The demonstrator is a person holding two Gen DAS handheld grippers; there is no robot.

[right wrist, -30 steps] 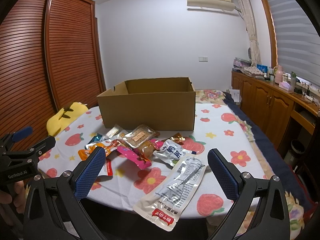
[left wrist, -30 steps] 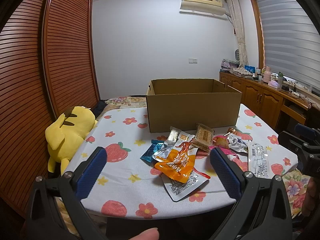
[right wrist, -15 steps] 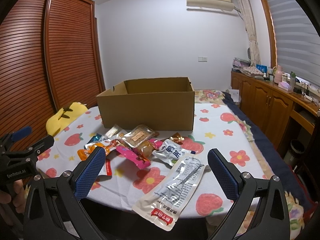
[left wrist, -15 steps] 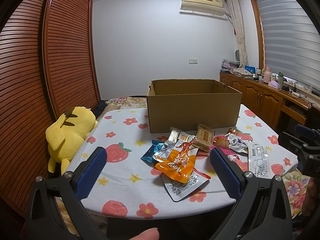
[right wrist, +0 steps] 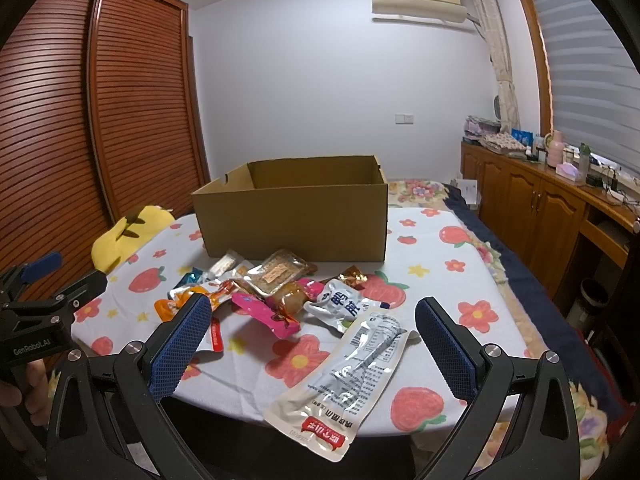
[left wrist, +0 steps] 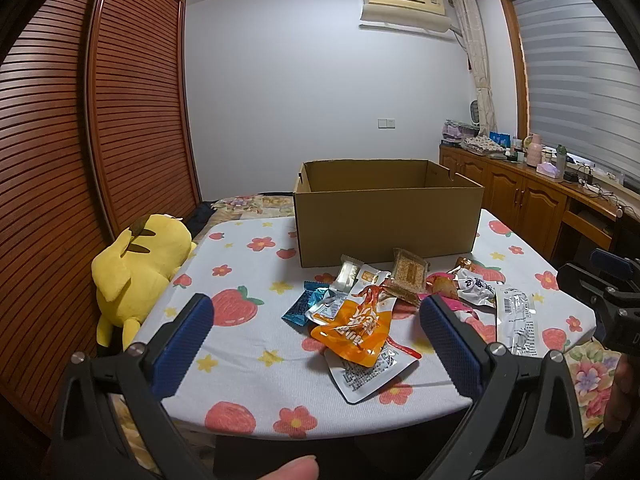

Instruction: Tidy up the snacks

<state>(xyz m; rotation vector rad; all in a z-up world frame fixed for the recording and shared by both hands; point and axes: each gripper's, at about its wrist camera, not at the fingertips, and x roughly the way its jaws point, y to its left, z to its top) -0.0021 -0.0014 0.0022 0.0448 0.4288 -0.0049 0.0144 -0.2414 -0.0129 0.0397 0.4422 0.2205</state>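
Nothing picked yet: left hand-held gripper (left wrist: pixel 314 314) and right hand-held gripper (right wrist: pixel 312 314) both wide, empty. Snack packets (left wrist: pixel 360 320) heaped mid-frame on bench (left wrist: pixel 248 368); open cardboard box (left wrist: pixel 386 220) behind. Next, likely: close on nearest packet, carry to box.

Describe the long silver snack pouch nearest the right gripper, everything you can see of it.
The long silver pouch is a flat, glossy, foil-like packet, with a barcode and small print facing up and a red label at its near end. It lies flat on the tablecloth, angled, its near end overhanging the table edge. Its far end sits by the white pouch; contact is unclear. It lies between the open fingers of the right gripper, ungrasped.
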